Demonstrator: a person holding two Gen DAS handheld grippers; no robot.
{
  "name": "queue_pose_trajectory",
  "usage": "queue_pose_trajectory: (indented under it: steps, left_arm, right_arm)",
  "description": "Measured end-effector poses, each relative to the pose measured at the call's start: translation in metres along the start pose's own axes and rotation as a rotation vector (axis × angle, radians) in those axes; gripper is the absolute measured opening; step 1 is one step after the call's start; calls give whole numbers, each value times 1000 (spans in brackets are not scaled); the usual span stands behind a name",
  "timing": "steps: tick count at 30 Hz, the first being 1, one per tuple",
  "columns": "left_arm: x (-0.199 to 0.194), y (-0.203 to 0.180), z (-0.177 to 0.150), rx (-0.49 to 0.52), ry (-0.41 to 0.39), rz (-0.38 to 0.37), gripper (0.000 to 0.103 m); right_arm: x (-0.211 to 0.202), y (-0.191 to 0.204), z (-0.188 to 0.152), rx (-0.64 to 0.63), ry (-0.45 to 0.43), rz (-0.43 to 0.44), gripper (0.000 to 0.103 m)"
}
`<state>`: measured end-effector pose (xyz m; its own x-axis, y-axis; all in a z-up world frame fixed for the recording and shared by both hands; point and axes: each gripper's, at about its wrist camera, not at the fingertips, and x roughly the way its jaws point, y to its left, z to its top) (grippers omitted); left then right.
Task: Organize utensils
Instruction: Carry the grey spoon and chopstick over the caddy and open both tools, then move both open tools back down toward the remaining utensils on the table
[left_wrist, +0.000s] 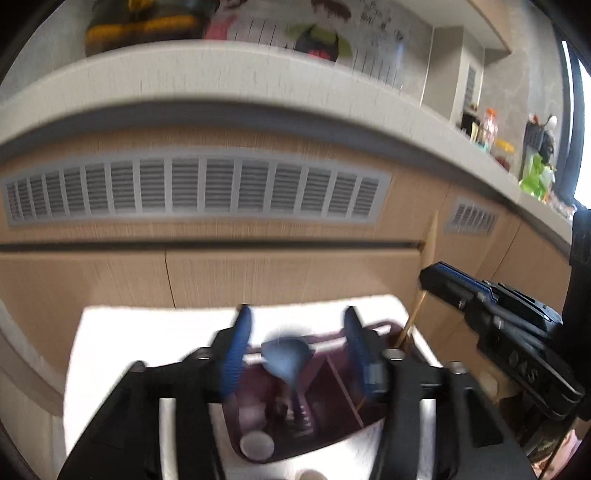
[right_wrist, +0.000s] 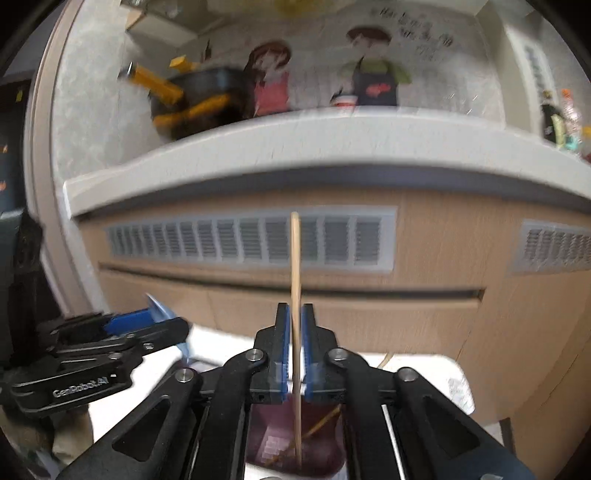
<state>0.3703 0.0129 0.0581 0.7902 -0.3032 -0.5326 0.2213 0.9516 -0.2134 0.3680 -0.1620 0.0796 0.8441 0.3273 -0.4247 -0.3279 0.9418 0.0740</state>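
A dark maroon utensil holder (left_wrist: 332, 417) with compartments sits on a white table (left_wrist: 147, 350). A blue spoon (left_wrist: 286, 360) stands in it, between the spread blue fingers of my left gripper (left_wrist: 295, 325), which is open above the holder. My right gripper (right_wrist: 295, 332) is shut on a wooden chopstick (right_wrist: 295, 258), held upright with its lower end in the holder (right_wrist: 321, 454). Another chopstick (right_wrist: 317, 428) leans inside. In the left wrist view the right gripper (left_wrist: 428, 280) and its chopstick (left_wrist: 430, 236) are at the right.
A wooden cabinet front with grey vent grilles (left_wrist: 192, 188) stands close behind the table. A pale counter (left_wrist: 221, 70) above it holds a dark pot (right_wrist: 199, 99), bottles (left_wrist: 487, 129) and bags. The left gripper (right_wrist: 147, 325) shows at left in the right wrist view.
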Motion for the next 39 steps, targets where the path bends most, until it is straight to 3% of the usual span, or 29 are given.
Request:
queue_pose_trajectory:
  steps: [1,2,5,11,14,16,24,28,32,36,39]
  left_arm:
    - [1,0,-5,-1,9,6,57]
    - [0,0,-9,1,17,11,57]
    - [-9,1,-19,-8,25,31,57]
    - [-38,13,-40,-44,43,99,57]
    - [-59,23,-60,-77,62,135,58]
    - [-73,30,-76,-105,83,139,59]
    - [-124,47,-159,-173,229,231,60]
    - [-143,40,-204,-196,325,223,60]
    - [-152,22,-239,-219,425,161,60]
    - [-147,5,-258,-228,501,120,60]
    - [-140,-3,-252,-220,490,136,60]
  right_arm:
    - [2,0,-4,0,21,0,37]
    - [3,-2,-10,7,35,-19,42]
    - [-3,-3,-23,3,44,-52,45]
    - [-27,1,-50,-21,88,-89,65]
    - [-42,10,-63,-50,111,-101,76]
    - [-54,19,-73,-84,114,-129,90]
    - [-85,58,-117,-214,177,-137,95]
    - [-91,80,-146,-304,214,-136,96]
    - [-94,84,-169,-336,242,-162,96]
    - [-98,71,-179,-278,272,-174,96]
    - [-102,62,-183,-252,274,-192,96]
